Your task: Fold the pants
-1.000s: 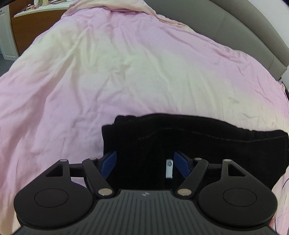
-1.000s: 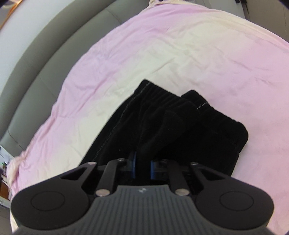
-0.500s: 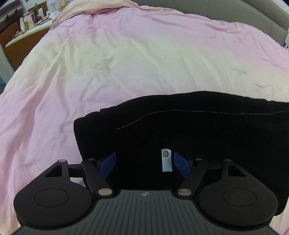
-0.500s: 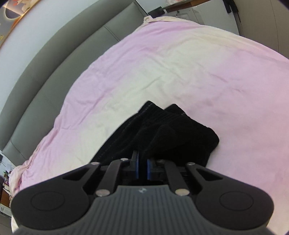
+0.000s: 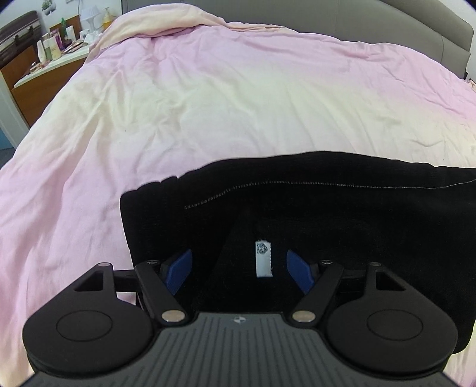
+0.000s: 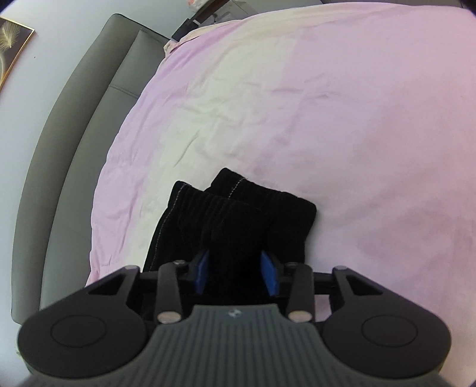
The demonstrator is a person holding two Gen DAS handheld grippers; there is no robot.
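Note:
Black corduroy pants (image 5: 327, 208) lie folded on the pink bed cover (image 5: 238, 104). My left gripper (image 5: 239, 265) hangs open just above the waist end, its blue pads wide apart on either side of the white label (image 5: 263, 258) and not touching the cloth. In the right wrist view the leg ends of the pants (image 6: 267, 208) are stacked on the cover (image 6: 327, 119). My right gripper (image 6: 235, 269) has its jaws opening, and a raised fold of black cloth still stands between the blue pads (image 6: 269, 272).
A grey padded headboard (image 6: 74, 134) runs along the left of the right wrist view and the top of the left one (image 5: 327, 15). A wooden cabinet with bottles (image 5: 44, 68) stands beyond the bed's far left corner. Pink cover stretches beyond the pants.
The right gripper was clamped on the bunched leg cloth; its pads have now parted and it has rolled. The left gripper drifted over the waist end, staying open.

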